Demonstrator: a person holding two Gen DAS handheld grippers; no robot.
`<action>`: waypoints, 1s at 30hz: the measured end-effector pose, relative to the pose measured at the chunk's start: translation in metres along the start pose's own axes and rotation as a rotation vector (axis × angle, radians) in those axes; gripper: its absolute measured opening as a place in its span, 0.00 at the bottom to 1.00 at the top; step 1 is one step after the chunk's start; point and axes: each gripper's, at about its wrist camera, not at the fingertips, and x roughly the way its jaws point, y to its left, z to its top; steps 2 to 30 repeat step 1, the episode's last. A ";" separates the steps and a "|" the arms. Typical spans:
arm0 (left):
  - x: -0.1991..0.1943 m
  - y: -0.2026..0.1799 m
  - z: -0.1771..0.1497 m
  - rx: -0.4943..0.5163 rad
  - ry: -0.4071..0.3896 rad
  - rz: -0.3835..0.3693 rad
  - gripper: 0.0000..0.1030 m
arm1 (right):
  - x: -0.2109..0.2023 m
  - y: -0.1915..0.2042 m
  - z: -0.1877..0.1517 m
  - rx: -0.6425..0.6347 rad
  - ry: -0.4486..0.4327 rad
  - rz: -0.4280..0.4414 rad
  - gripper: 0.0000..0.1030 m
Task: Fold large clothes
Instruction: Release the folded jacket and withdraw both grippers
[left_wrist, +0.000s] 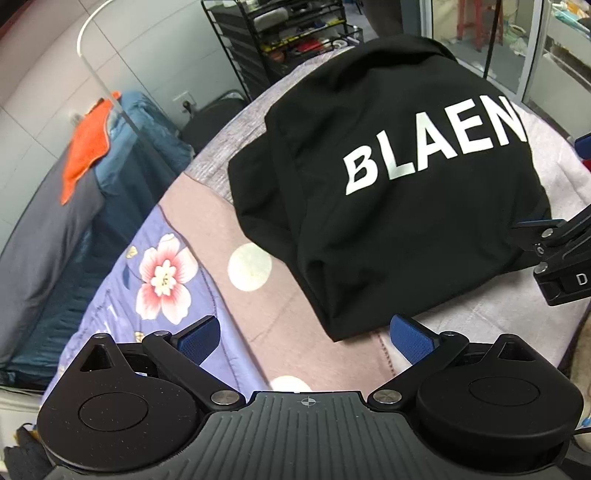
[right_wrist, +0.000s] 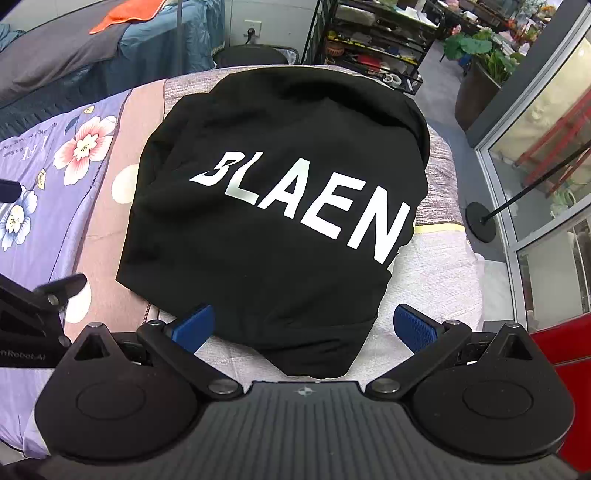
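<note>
Starting at the left of the left wrist view, you see a second bed with an orange cloth in the upper left, then the flowered quilt below it, and the black garment fills the middle and right. Your left gripper is wide open and holds nothing; the garment's near corner lies just ahead of it, a little to the right. At the right edge your right gripper shows beside the garment.

In the right wrist view your right gripper is also wide open and empty, with the garment's near edge between its fingers. The garment looks already folded to a compact block, with the white letters on top. Its long axis runs away from you, toward the shelf at the top of the frame. I judge the right gripper is nearer for a next fold.
</note>
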 end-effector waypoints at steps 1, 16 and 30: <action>0.001 0.000 0.000 -0.002 0.008 0.002 1.00 | 0.000 0.000 0.000 0.000 0.002 0.001 1.00; 0.001 0.000 0.000 -0.002 0.008 0.002 1.00 | 0.000 0.000 0.000 0.000 0.002 0.001 1.00; 0.001 0.000 0.000 -0.002 0.008 0.002 1.00 | 0.000 0.000 0.000 0.000 0.002 0.001 1.00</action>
